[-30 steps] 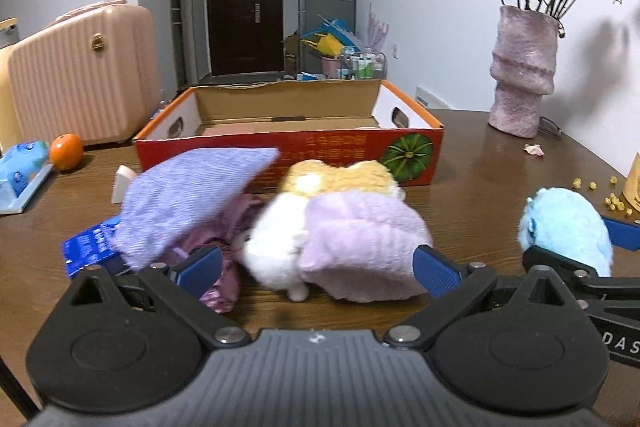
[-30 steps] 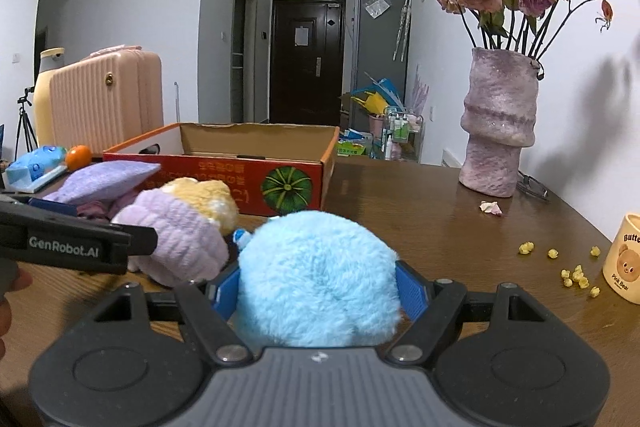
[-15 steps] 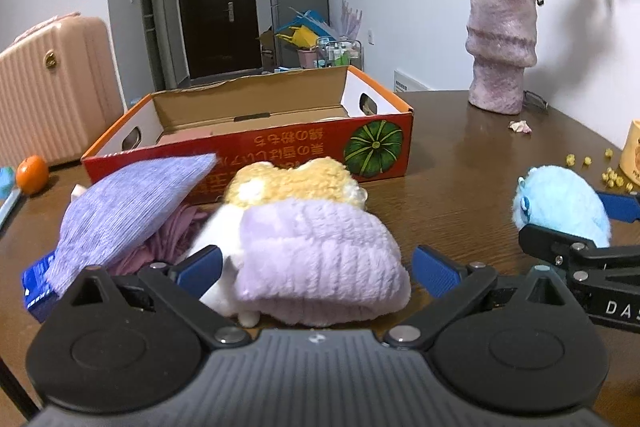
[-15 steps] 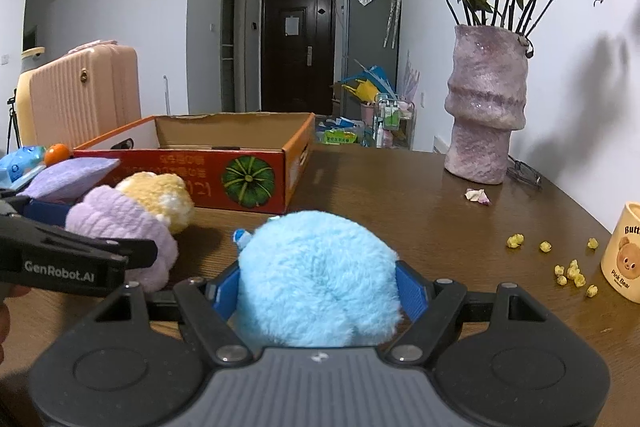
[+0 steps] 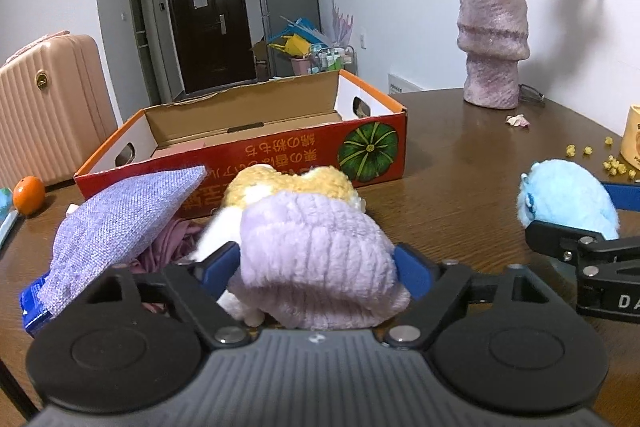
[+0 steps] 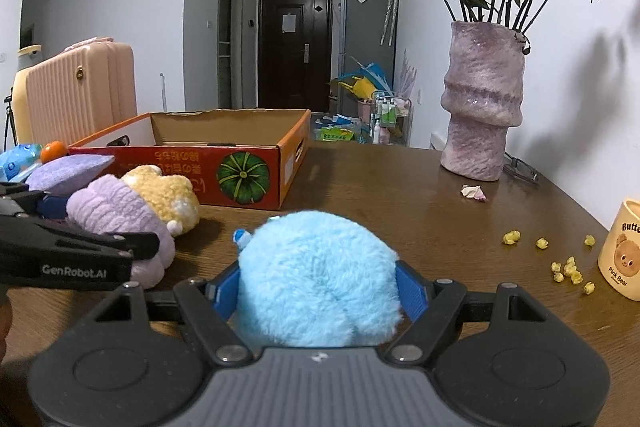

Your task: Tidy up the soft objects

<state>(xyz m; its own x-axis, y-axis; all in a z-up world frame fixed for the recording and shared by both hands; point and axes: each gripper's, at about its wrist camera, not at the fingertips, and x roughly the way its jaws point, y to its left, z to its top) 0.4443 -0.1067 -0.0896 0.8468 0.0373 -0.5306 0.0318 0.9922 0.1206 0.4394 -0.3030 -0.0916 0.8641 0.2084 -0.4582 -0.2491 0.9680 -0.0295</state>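
Tools around lilac plush and blue plush, left closing.

A dark brown wooden table carries an open red cardboard box, a mottled purple vase, a cream bear mug, scattered yellow crumbs, a fallen petal, an orange, a lilac pouch, a purple plush and a blue plush.

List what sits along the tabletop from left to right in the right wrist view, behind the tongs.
Orange → purple pouch → lilac plush → red cardboard box → pink vase → fallen petal → yellow crumbs → bear mug.
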